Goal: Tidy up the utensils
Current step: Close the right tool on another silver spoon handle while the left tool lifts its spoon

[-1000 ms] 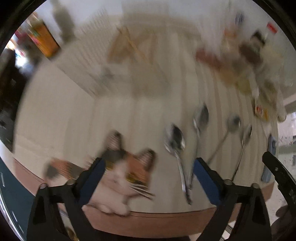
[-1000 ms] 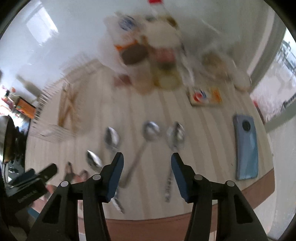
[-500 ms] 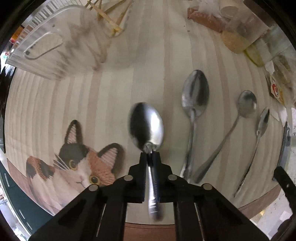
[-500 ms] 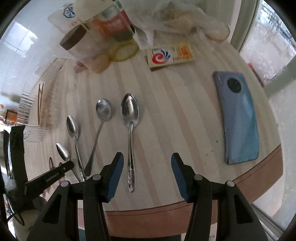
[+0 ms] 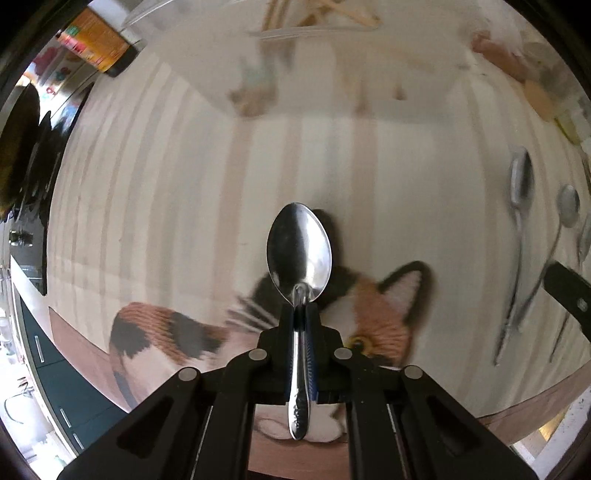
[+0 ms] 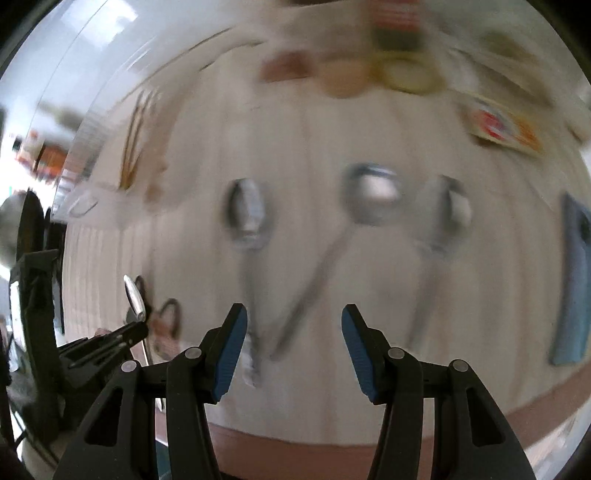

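Observation:
My left gripper (image 5: pixel 301 314) is shut on a steel spoon (image 5: pixel 300 251), gripped at the neck with the bowl pointing forward, held above the striped tablecloth. It also shows at the left of the right wrist view (image 6: pixel 135 299). Three more spoons lie side by side on the cloth (image 6: pixel 247 218), (image 6: pixel 373 195), (image 6: pixel 448 214); two of them show in the left wrist view (image 5: pixel 519 184), (image 5: pixel 567 210). My right gripper (image 6: pixel 293 332) is open and empty, above the handles of these spoons. The right view is blurred.
A clear rack with wooden chopsticks (image 5: pixel 321 14) stands at the back of the table. A cat picture (image 5: pixel 373 314) is on the cloth near the front edge. A blue phone (image 6: pixel 576 280) lies right. Jars and packets (image 6: pixel 399 55) crowd the back.
My left gripper closed on the spoon, lifted it and carried it left toward the rack. My right gripper stayed open and swung back over the three lying spoons.

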The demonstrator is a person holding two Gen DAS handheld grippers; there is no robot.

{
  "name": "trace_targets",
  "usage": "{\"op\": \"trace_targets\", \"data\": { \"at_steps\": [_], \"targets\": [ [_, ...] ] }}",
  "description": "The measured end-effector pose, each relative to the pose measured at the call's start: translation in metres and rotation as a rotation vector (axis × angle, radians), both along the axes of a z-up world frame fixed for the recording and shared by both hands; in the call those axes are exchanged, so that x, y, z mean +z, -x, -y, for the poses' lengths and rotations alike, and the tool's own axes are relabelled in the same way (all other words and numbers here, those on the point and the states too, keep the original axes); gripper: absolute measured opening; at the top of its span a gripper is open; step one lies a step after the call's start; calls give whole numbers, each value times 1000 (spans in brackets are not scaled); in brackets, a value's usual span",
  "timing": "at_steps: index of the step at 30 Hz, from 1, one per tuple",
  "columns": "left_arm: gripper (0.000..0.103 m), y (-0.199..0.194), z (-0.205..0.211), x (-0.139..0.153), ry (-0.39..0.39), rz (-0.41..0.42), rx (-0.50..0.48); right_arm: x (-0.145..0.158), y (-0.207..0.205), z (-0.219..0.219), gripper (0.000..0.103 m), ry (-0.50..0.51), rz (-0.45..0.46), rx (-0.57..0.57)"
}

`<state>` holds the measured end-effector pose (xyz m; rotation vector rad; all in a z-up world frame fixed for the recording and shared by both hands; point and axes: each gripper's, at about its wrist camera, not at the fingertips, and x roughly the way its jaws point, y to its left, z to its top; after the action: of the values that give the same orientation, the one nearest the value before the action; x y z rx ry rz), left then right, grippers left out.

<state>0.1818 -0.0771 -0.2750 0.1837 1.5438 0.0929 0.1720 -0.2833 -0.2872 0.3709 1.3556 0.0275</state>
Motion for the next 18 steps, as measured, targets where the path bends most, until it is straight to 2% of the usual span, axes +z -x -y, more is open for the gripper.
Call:
{"op": "trace_targets", "data": {
  "at_steps": [3,5,7,8,13,18],
  "targets": [
    [4,1,-13,2,12,3,-1,-10,-18,-30,55,64,-19,45],
    [4,2,-18,2,22,6,-12,-20,-26,-44,41,131,-55,62],
    [4,3,-34,11,41,9,-25,-20,-29,-56,17,197,-54,69],
    [4,3,-44,13,49,9,-32,-18,-30,-60,9,222,-49,65],
    [4,6,-67,14,102,12,-65,-12,-25,-77,8,247,-63,60],
    [4,-9,-78,7,153,6,-94,-7,2,-98,7,229,-123,62]
  ]
}}
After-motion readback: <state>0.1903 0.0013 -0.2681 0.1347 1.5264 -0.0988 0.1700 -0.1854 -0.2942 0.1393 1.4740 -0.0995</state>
